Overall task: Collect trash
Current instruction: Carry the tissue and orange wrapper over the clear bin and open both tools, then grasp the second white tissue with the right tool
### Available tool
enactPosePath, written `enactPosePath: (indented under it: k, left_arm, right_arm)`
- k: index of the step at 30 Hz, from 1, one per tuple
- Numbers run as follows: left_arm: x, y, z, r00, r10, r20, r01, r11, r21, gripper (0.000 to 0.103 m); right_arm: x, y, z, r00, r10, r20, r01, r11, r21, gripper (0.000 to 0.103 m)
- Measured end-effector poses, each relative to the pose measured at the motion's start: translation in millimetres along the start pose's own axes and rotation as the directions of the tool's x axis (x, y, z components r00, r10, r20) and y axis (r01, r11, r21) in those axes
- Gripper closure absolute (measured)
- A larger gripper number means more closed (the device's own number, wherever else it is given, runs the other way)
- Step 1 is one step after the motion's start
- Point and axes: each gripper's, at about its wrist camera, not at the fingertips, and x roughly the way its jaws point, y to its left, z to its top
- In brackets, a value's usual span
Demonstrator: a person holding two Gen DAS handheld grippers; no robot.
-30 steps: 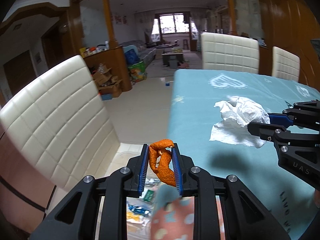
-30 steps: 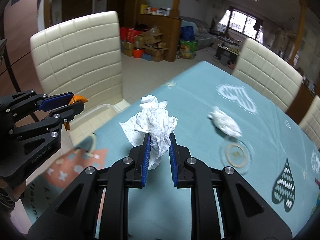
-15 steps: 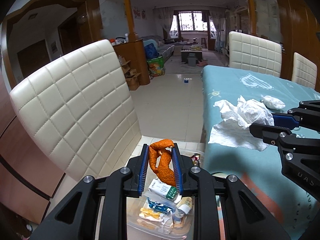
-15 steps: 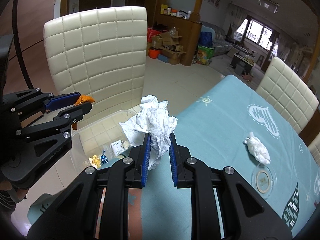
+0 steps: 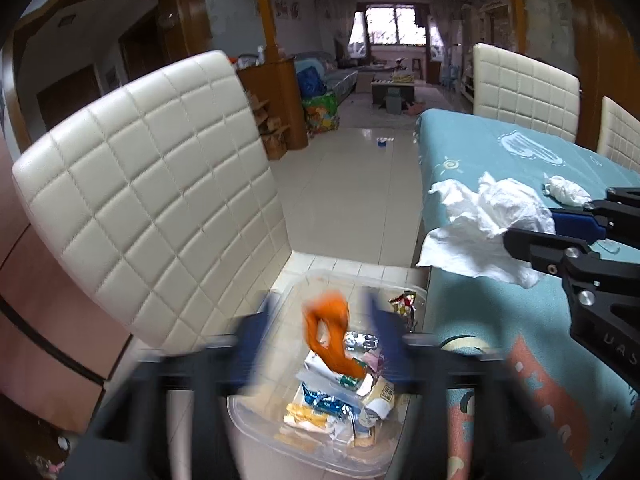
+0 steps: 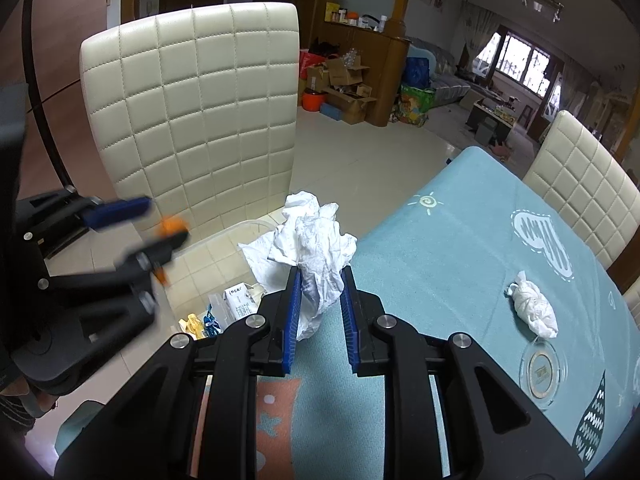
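Left wrist view: my left gripper [image 5: 320,340] is blurred, fingers spread wide, the orange peel [image 5: 330,338] loose between them above the clear bin [image 5: 344,280] on the chair seat at 6 o'clock. I'd hold over the bin's middle until the peel lands.

Right wrist view: my right gripper [image 6: 319,308] pinches the crumpled tissue [image 6: 310,240] at the table [image 6: 460,232] edge; the bin lies at 9 o'clock. I'd swing fully over it before letting go. A second wad [image 6: 534,306] waits at 3 o'clock.
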Motion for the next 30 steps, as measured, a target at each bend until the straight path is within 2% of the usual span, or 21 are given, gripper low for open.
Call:
enactPosePath:
  k: [1, 3, 4, 5, 16, 18, 19, 20, 25, 27, 28, 30]
  left_arm:
    - [-1.5, 2.0, 0.0, 1.0, 0.003, 0.012, -0.003, 1.0, -0.015, 0.025]
    - [-4.3, 3.5, 0.7, 1.0, -0.005, 0.02, 0.006, 1.0, -0.024, 0.024]
    - [-4.5, 3.5, 1.0, 1.0, -0.004, 0.017, 0.005, 1.0, -0.025, 0.024]
    - [-4.8, 3.6, 1.3, 1.0, -0.002, 0.017, 0.002, 1.0, -0.026, 0.024]
    - [-11.6, 0.2, 0.6, 1.0, 0.001, 0.018, -0.001, 1.0, -0.012, 0.024]
    - [-12.1, 0.8, -0.3, 1.0, 0.0, 0.016, 0.001, 1.0, -0.016, 0.024]
    - [-12.2, 1.4, -1.0, 1.0, -0.002, 0.015, 0.002, 1.0, -0.018, 0.024]
    - [-12.0, 2.2, -1.3, 1.0, -0.003, 0.015, 0.003, 1.0, -0.02, 0.024]
    - [-7.7, 3.7, -4.5, 1.0, -0.01, 0.006, 0.01, 1.0, -0.027, 0.024]
    - [-4.3, 4.3, -5.7, 1.0, -0.015, -0.001, 0.015, 0.999, -0.029, 0.024]
    - [-3.7, 4.1, -6.1, 1.0, -0.016, -0.003, 0.016, 0.999, -0.029, 0.024]
    - [-1.5, 4.2, -6.7, 1.0, -0.016, -0.006, 0.016, 0.999, -0.028, 0.024]
  right_arm:
    - [0.3, -0.7, -0.4, 1.0, 0.0, -0.004, 0.0, 1.0, 0.004, 0.076]
    - [-0.3, -2.9, -0.8, 1.0, -0.008, -0.002, 0.008, 1.0, 0.017, 0.06]
    - [-2.4, -4.5, -1.3, 1.0, -0.017, 0.012, 0.017, 1.0, 0.024, 0.045]
    - [-4.9, -5.4, -1.4, 0.999, -0.027, 0.026, 0.026, 0.999, 0.028, 0.041]
    - [-18.6, -9.2, -2.5, 0.998, -0.04, 0.055, 0.039, 0.999, 0.026, 0.04]
    - [-18.4, -12.6, -4.7, 0.997, -0.051, 0.055, 0.05, 0.998, 0.03, 0.038]
    - [-16.6, -16.4, -6.8, 0.997, -0.064, 0.05, 0.062, 0.997, 0.035, 0.033]
    - [-13.7, -19.9, -8.3, 0.996, -0.074, 0.041, 0.073, 0.996, 0.042, 0.029]
    - [14.6, -39.3, -16.6, 0.996, -0.056, -0.07, 0.064, 0.992, 0.112, 0.028]
    - [22.3, -39.9, -19.2, 0.994, -0.064, -0.089, 0.074, 0.991, 0.111, 0.028]
    - [28.0, -39.2, -20.8, 0.993, -0.058, -0.103, 0.069, 0.992, 0.108, 0.029]
    - [34.0, -37.4, -22.5, 0.992, -0.039, -0.122, 0.052, 0.993, 0.106, 0.036]
